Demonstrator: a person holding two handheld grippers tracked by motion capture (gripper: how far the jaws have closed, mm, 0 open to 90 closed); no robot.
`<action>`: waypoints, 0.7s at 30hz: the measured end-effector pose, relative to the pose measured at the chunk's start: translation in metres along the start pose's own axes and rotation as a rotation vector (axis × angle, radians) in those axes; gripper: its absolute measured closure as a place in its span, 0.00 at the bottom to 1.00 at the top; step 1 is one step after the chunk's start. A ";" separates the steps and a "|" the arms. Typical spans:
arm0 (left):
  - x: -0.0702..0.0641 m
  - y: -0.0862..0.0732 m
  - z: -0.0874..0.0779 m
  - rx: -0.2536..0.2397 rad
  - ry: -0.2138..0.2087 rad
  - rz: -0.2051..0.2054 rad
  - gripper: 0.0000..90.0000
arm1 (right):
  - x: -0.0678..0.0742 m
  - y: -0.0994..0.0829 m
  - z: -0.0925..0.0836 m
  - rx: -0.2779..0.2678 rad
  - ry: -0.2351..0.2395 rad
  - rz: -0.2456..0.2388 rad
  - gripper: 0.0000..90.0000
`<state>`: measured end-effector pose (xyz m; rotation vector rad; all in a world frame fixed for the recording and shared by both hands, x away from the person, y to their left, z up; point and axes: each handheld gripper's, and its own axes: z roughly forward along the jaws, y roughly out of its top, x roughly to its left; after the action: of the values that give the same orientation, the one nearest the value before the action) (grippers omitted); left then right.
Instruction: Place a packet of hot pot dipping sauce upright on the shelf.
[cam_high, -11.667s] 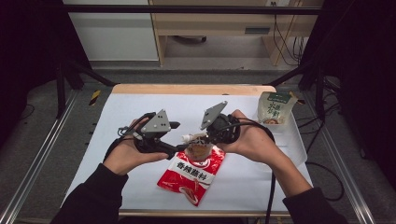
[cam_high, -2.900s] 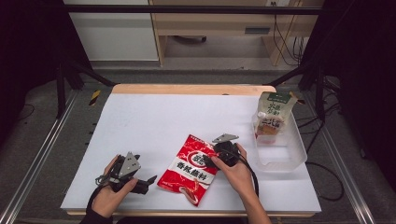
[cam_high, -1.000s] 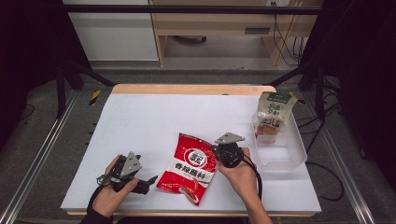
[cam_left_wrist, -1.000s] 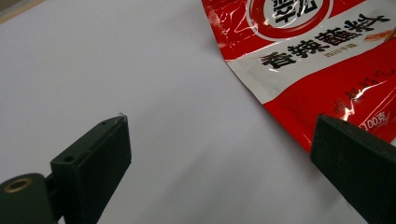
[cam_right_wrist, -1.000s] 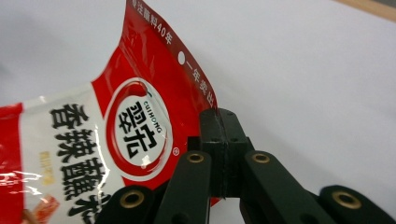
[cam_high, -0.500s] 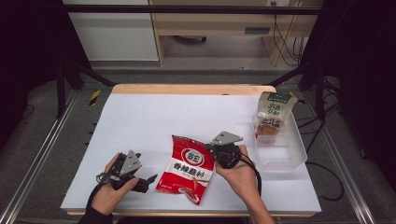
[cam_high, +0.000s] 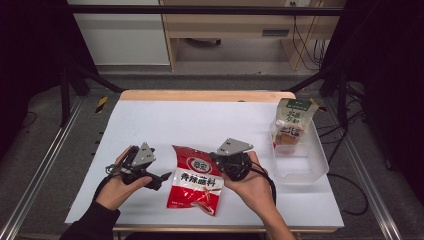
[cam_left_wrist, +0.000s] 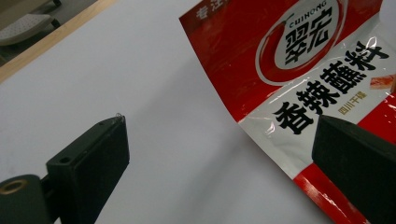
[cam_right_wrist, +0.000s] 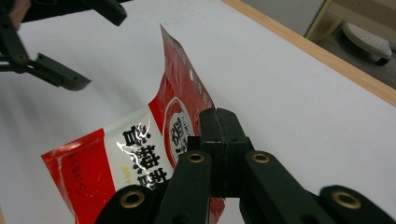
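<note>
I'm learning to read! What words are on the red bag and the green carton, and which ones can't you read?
"CUIHONG" and "翠宏": round logo on the red bag.
"香辣蘸料": large black characters on the bag's white band.
"四川干碟": small print under them.
Red bag's top edge: cut off, unreadable.
Green carton in the clear tray: too blurred to read.

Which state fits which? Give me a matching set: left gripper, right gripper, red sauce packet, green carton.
1. left gripper
2. right gripper
3. red sauce packet
4. green carton

a. stands in the clear bin
b. jaws wide open, nothing between them
c. one edge pinched and lifted off the table
d. jaws shut on the packet's edge

Pairs: 1-b, 2-d, 3-c, 4-a
</note>
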<state>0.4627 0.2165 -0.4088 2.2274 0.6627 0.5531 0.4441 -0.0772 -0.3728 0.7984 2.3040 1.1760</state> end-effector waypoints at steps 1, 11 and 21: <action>0.002 0.001 0.000 0.001 -0.004 0.004 0.05 | 0.001 0.001 0.000 -0.003 0.003 -0.006 1.00; 0.010 0.015 0.001 -0.018 -0.011 0.034 0.10 | 0.009 0.007 -0.003 -0.014 0.032 -0.034 1.00; 0.009 0.032 0.011 -0.041 -0.060 0.106 0.29 | 0.018 0.009 -0.005 -0.020 0.051 -0.063 1.00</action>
<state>0.4849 0.1969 -0.3900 2.2413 0.5004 0.5458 0.4309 -0.0640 -0.3650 0.6912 2.3373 1.2032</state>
